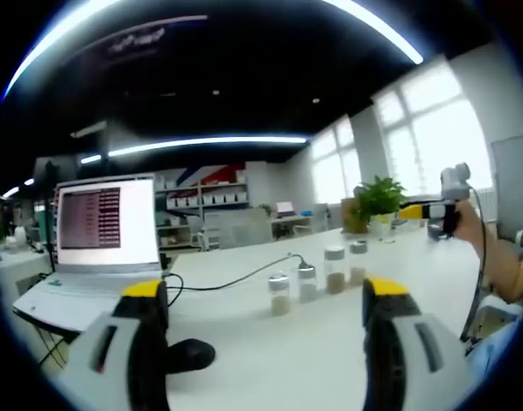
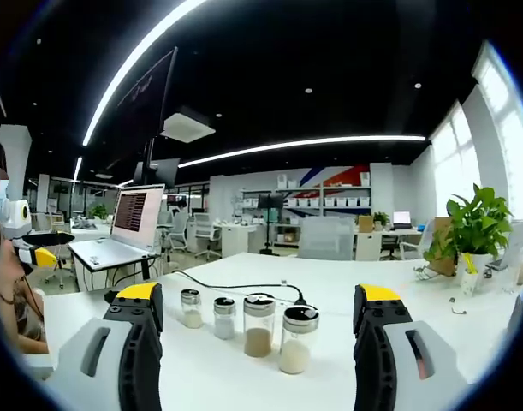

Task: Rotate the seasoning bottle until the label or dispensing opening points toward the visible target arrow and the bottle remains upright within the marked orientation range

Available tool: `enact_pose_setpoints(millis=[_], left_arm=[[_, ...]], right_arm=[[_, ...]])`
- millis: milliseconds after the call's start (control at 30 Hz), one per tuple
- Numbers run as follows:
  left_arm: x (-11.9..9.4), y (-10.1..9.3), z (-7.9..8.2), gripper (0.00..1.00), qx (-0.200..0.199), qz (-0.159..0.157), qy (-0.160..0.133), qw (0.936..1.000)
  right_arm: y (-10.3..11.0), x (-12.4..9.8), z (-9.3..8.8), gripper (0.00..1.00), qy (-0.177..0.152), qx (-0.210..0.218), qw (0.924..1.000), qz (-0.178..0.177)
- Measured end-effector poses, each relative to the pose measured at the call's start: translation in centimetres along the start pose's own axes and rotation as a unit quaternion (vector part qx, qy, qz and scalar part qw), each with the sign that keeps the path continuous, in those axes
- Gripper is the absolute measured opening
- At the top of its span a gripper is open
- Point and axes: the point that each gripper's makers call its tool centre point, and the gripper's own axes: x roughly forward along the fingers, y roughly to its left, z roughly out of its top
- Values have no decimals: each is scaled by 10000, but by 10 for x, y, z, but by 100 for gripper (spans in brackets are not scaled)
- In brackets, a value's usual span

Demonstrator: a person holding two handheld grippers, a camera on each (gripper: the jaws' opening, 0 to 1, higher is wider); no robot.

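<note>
Left gripper view, left to right: open laptop (image 1: 98, 248) at the surface (image 1: 287, 360) edge, screen lit, a black cable (image 1: 235, 278) running from it toward four bottles (image 1: 317, 278) in a diagonal row mid-surface, all upright, silver caps, tan or pale fill; can't tell which one is the task bottle, no arrow mark visible. Potted plant (image 1: 379, 199) behind them, then the right gripper (image 1: 441, 210) held up in a hand (image 1: 468, 224) at far right, well off the surface. Left gripper (image 1: 265, 300) released, fingers (image 1: 145, 300) spread, nothing between, bottles just ahead of the gap. Right gripper view: left gripper (image 2: 34, 253) at far left beside the person, laptop (image 2: 128, 227) further back, bottles (image 2: 248, 324) close, centred between the fingers (image 2: 141, 300), not touched; plant (image 2: 477, 227) right. Right gripper (image 2: 257, 308) also released, empty.
</note>
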Motion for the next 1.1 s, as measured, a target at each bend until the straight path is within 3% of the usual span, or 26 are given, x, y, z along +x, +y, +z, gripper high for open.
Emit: enact_pose_setpoints(millis=[400,600,1100], left_arm=[[4,-6,-3,100,-52,-149,45,9999],[4,-8,-3,100,-66,-179,48,9998],[3,-7,-2,100,-110,-204,16,9997]], right_arm=[[14,66,-25,91,183,-25,9998,15],[22,92,-35,89,116,-55,9999,19],[18,134,-69,74,337,47,9992,-214]])
